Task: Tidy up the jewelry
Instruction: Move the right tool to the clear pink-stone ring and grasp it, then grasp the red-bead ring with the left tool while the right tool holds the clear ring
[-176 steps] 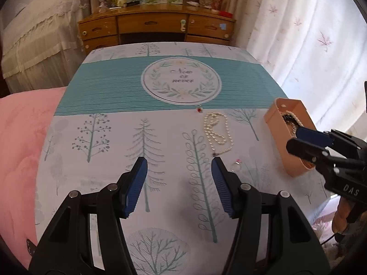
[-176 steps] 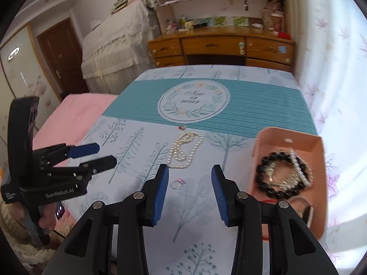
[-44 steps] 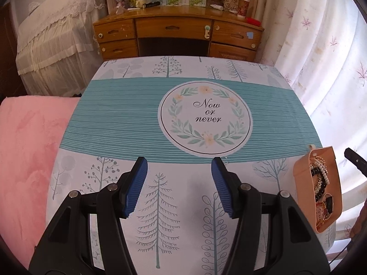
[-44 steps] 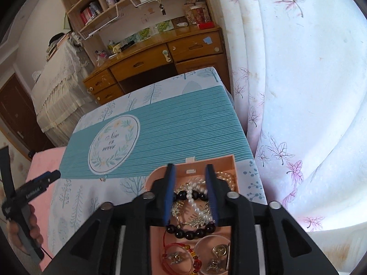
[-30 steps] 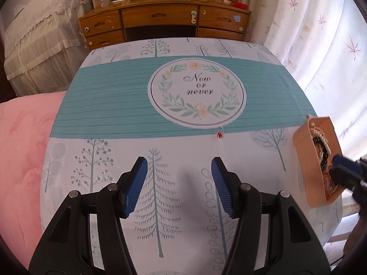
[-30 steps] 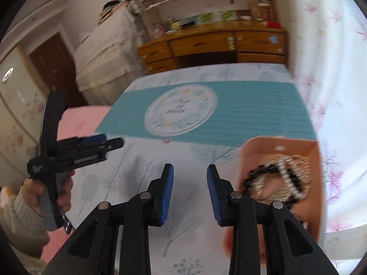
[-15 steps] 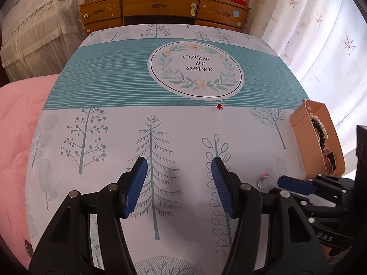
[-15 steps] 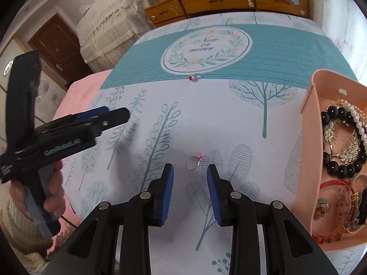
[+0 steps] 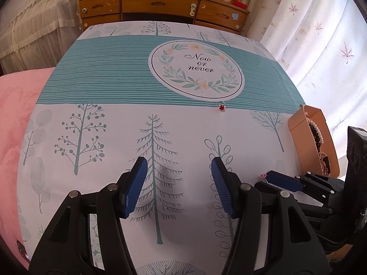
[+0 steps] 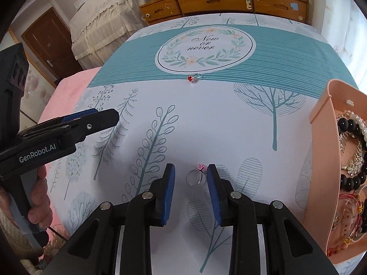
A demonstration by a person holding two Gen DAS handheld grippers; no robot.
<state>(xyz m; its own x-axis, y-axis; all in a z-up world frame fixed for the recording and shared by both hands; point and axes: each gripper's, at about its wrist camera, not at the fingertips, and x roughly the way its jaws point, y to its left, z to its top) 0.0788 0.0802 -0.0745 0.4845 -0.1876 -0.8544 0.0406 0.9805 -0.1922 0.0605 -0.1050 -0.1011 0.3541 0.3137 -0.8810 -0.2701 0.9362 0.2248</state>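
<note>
Bench edges: the bench (image 9: pixel 68 126) carries a tree-print cloth with a teal band and a "Now or never" wreath medallion (image 9: pixel 195 68); its far edge meets a wooden dresser (image 9: pixel 160 6), its right edge runs along a white curtain (image 9: pixel 321 34), and a pink blanket (image 9: pixel 13 114) lies beyond its left edge.
Open room: the white cloth on the near side of the medallion is bare apart from two rings.
Jewelry tray: the peach tray (image 10: pixel 321 114) sits at the bench's right edge, to the near right of the medallion, holding black beads, pearls and other pieces.
Red-stone ring: the red-stone ring (image 10: pixel 193 78) lies just at the medallion's near rim.
Pink-stone ring: the pink-stone ring (image 10: pixel 196 176) lies well nearer than the medallion, flat on the cloth.
Right hand-held gripper: the right hand-held gripper (image 10: pixel 190 183) stands parted, straddling the pink-stone ring; its right pad is at the ring's edge, though I cannot tell if it touches.
Left hand-held gripper: the left hand-held gripper (image 9: pixel 176 183) is spread wide, holding nothing, over the cloth.
Hard to make out: the tray's right side is cut off in the right wrist view; the tangled pieces inside cannot be told apart.
</note>
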